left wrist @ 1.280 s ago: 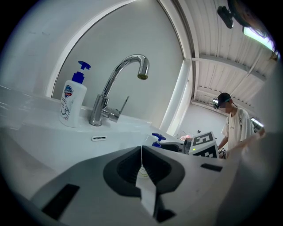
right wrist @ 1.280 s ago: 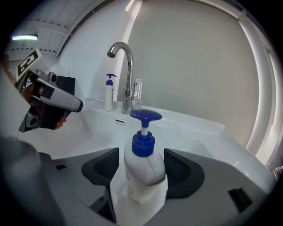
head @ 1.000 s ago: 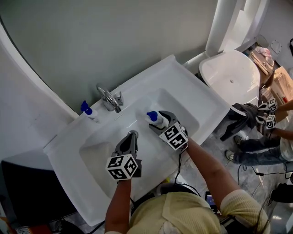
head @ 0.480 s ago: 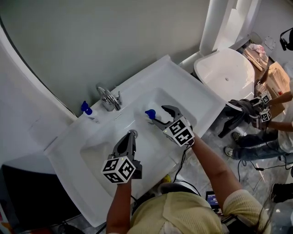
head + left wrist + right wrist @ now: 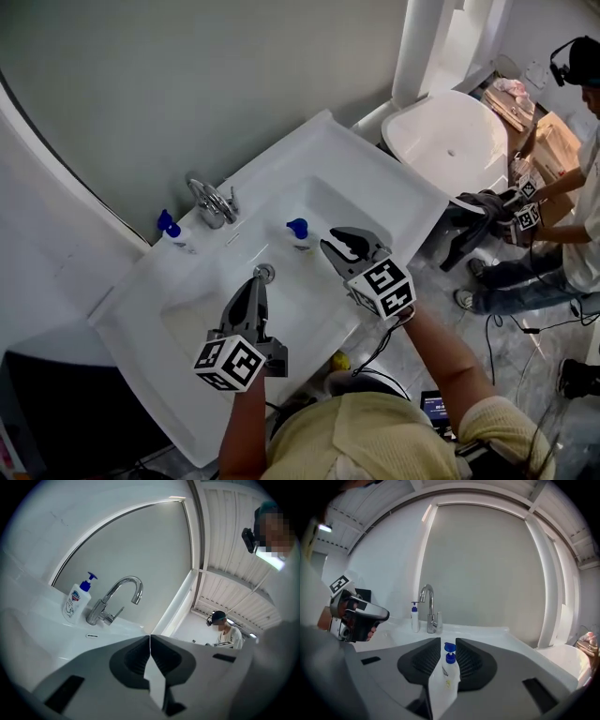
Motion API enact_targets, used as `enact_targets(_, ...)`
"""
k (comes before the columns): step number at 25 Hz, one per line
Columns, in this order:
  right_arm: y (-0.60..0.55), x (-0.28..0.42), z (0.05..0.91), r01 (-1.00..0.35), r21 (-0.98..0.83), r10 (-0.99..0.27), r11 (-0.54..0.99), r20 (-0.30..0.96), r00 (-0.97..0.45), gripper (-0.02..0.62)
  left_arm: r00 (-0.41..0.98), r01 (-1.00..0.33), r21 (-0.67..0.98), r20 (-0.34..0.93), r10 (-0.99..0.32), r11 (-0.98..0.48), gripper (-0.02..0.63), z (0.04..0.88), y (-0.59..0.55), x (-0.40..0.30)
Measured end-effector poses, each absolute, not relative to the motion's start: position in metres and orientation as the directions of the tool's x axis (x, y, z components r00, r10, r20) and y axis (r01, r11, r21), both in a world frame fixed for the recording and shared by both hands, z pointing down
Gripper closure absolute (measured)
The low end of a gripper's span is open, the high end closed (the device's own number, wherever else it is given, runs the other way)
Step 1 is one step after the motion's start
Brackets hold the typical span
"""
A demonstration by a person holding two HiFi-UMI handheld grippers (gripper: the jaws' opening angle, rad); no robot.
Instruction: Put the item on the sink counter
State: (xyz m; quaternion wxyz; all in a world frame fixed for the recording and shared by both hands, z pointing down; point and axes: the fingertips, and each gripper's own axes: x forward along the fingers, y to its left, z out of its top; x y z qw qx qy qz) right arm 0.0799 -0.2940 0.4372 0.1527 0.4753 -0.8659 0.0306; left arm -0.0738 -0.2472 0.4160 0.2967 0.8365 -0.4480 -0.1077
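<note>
A faucet (image 5: 211, 202) is standing at the back of the sink counter (image 5: 367, 161), with a soap bottle (image 5: 171, 232) sitting just left of it. Over the basin (image 5: 192, 323), the right gripper (image 5: 336, 244), whose jaws have just been closing, is holding a pump bottle (image 5: 300, 236) between them. The left gripper (image 5: 255, 287) is hovering to its left. A toilet (image 5: 450, 141) is standing right of the counter.

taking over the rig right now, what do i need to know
Left gripper: shut, empty, over the basin.
Right gripper: fingers have just been closing, now shut on the bottle, held over the basin.
Other bottle: stands on the counter beside the tap.
Done: bottle gripped.
Left: set it upright on the counter, open the fingers, pull back.
</note>
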Motion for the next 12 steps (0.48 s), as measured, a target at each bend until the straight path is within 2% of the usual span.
enact_targets(4,-0.270,0.087,0.416,-0.862,0.050,-0.845,0.505,0.232,-0.482,0.517,0.591,-0.678,0.570,0.047,-0.805,-0.464,0.568,0.395,-0.234,-0.069)
enact_targets(12,-0.234,0.096,0.398,-0.899,-0.083,-0.879,0.429,0.192,-0.437,0.533,0.612,-0.682,0.520,0.019,-0.791,-0.515,0.568,0.369,-0.213,-0.066)
